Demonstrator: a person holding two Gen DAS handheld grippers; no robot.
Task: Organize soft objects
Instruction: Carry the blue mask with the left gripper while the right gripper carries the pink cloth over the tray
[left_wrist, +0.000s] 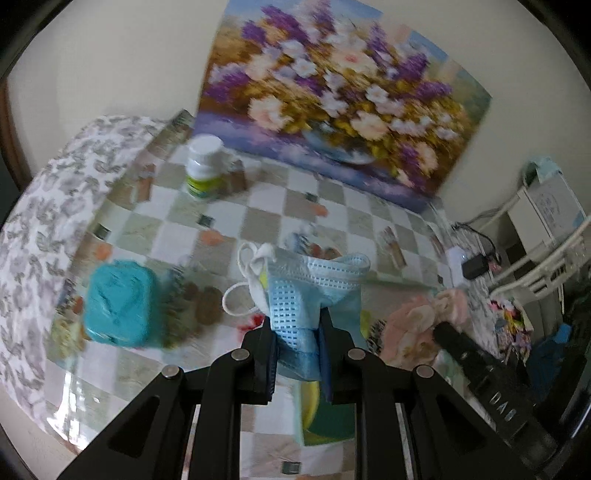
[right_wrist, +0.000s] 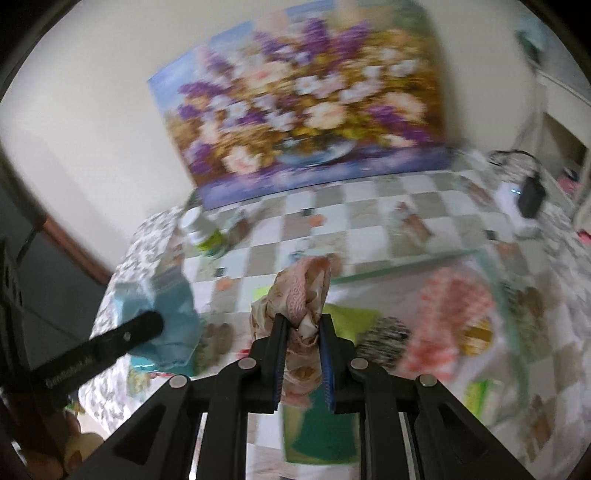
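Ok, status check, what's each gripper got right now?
Left gripper shut on blue mask, lifted. Right gripper shut on pink cloth, also up. Teal box and bottle below on table; nothing blocking.

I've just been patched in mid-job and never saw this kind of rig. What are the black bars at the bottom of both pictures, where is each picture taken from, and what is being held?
There is no robot arm: a person carries a hand-held gripper in each hand, with a fisheye camera on each looking forward along its two fingers. The black bars are those grippers seen from behind.

The left wrist picture shows the left gripper, its jaws shut on a blue face mask. The right wrist picture shows the right gripper, its jaws shut on a crumpled pink patterned cloth. Each gripper also appears at the edge of the other's picture.

Below is a table with a checkered tablecloth. On it stand a white-capped bottle and a teal container; a pink-and-white cloth lies to the right. A flower painting leans against the wall.
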